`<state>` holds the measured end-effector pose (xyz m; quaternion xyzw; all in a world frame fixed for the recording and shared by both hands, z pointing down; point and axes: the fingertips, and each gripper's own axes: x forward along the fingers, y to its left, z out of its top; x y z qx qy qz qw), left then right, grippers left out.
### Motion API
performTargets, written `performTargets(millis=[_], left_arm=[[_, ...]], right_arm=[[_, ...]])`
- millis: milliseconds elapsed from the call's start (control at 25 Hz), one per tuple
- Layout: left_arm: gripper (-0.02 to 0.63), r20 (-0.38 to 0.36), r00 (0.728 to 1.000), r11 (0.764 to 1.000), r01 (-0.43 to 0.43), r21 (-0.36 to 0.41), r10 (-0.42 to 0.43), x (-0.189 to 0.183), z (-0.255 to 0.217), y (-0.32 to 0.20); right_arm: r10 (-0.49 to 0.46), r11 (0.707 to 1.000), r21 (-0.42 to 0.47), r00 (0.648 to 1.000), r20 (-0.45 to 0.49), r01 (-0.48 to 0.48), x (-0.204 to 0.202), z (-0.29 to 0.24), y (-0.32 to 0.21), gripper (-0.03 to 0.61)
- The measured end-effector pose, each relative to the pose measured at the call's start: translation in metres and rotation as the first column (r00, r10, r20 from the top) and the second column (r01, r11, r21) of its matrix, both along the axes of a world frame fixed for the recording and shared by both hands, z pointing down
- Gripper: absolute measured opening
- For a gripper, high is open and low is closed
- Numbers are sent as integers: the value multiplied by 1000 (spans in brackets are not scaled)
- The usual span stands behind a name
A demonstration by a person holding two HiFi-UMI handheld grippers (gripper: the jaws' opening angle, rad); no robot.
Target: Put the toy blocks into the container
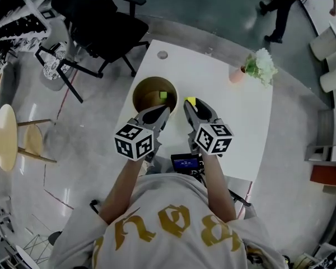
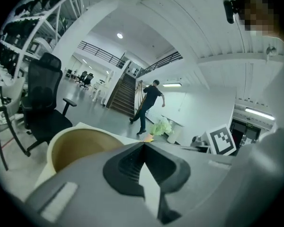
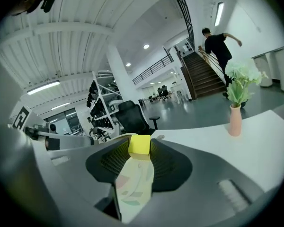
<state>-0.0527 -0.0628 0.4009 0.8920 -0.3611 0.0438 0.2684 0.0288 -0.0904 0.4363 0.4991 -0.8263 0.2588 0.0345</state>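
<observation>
A round brown container (image 1: 147,88) stands on the white table (image 1: 241,116), with a green block (image 1: 163,94) lying inside it. My right gripper (image 1: 190,103) hovers just right of the container and is shut on a yellow block (image 1: 190,100). In the right gripper view the yellow block (image 3: 139,145) sits pinched at the fingertips of the right gripper (image 3: 139,148). My left gripper (image 1: 166,111) is at the container's near rim. Seen from the left gripper view, the left gripper (image 2: 144,144) has its tips together with nothing between them, and the container (image 2: 78,145) is just ahead to the left.
A pink vase of pale flowers (image 1: 256,67) stands at the table's far right. A black office chair (image 1: 109,21) is beyond the table's left corner and a wooden stool (image 1: 5,136) farther left. A small dark device (image 1: 186,162) sits at the near edge. A person (image 1: 285,4) walks in the background.
</observation>
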Motion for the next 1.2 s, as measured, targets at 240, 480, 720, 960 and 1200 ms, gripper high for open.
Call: performTargets(millis=[240,480,720,960,1200], left_arm=[[0,55,992,994,108,35,-110,-44,-4,-15],[0,77,983,986,165,34,-167,-72,3,-21],[0,98,979,984,178,31,-180,-82,9,-22],[0,106,976,982,187,23,-189,-87,14,-22],[0,106,976,981,192,15,-193,-90,18,-24]], right_arm=[[-68,996,56,997,-26,70,-22,-17,-1,173],[-118,989,79,991,-59,123,-42,-20,-3,173],[-168,981,75,980,-106,176,-59,-13,-3,173],[-186,979,58,973,-137,195,-67,-3,-2,166],[-197,977,45,966,-166,207,-71,5,-4,166]])
